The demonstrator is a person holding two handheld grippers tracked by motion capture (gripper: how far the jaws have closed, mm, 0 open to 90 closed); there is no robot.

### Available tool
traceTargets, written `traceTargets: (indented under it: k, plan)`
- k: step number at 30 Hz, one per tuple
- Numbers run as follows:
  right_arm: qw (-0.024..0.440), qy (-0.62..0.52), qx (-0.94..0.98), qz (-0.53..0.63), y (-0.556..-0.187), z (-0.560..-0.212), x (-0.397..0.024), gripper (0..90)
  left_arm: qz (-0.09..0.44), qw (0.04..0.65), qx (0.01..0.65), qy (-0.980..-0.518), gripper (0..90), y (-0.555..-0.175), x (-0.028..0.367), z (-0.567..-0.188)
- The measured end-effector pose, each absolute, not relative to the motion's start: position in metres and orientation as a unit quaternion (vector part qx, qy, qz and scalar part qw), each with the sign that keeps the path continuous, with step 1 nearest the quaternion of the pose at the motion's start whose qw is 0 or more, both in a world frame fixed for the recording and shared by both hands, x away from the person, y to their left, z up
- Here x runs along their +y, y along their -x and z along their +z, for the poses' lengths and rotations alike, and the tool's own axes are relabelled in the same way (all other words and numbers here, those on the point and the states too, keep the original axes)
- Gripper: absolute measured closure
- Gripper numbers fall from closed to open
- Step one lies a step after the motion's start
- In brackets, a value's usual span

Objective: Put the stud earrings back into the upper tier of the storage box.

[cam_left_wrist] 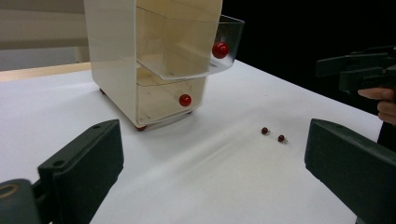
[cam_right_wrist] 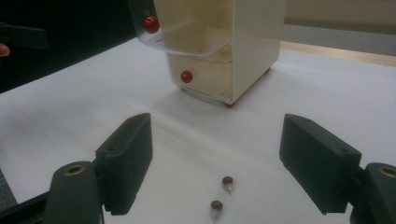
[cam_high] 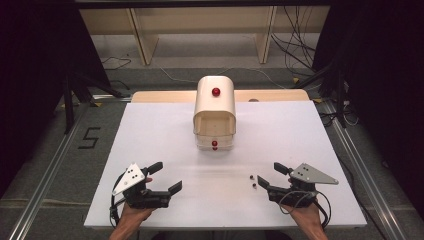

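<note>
A cream drawer cabinet (cam_high: pixel 215 107) with red knobs stands at the middle of the white table (cam_high: pixel 150 135). One clear drawer (cam_left_wrist: pixel 219 65) is pulled out, its red knob (cam_left_wrist: pixel 220 50) facing me; the drawer below it (cam_left_wrist: pixel 185 100) is closed. Two small dark red beads (cam_high: pixel 253 181) lie on the table just ahead of my right gripper (cam_high: pixel 270 174), which is open and empty. In the right gripper view the beads (cam_right_wrist: pixel 222 192) lie low between the jaws, untouched. My left gripper (cam_high: pixel 166 176) rests open near the front left, nothing in it.
A wooden strip (cam_high: pixel 160 96) runs behind the table's far edge. Cables (cam_high: pixel 295 45) and dark stands (cam_high: pixel 75 85) are on the floor beyond. In the left gripper view the right gripper (cam_left_wrist: pixel 355 67) and a person's fingers (cam_left_wrist: pixel 380 100) appear at the right edge.
</note>
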State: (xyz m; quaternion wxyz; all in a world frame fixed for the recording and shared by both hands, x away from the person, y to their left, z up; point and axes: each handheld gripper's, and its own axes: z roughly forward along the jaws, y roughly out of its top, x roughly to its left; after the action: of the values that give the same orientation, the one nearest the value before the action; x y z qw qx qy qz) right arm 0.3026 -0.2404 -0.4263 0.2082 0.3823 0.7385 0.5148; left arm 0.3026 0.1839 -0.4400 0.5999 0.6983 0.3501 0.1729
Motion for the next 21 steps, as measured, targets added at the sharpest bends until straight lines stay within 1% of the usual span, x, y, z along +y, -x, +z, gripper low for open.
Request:
traceTargets:
  k: [9, 21]
  plan:
    - [0.208, -0.378, 0.762, 0.482, -0.313, -0.416, -0.237, 26.3, 0.168, 0.602, 0.347, -0.699, 4.1, -0.304, 0.182, -0.44]
    - [0.179, -0.383, 0.796, 0.432, -0.335, -0.414, -0.23, 27.0, 0.167, 0.603, 0.348, -0.698, 4.1, -0.303, 0.182, -0.44]
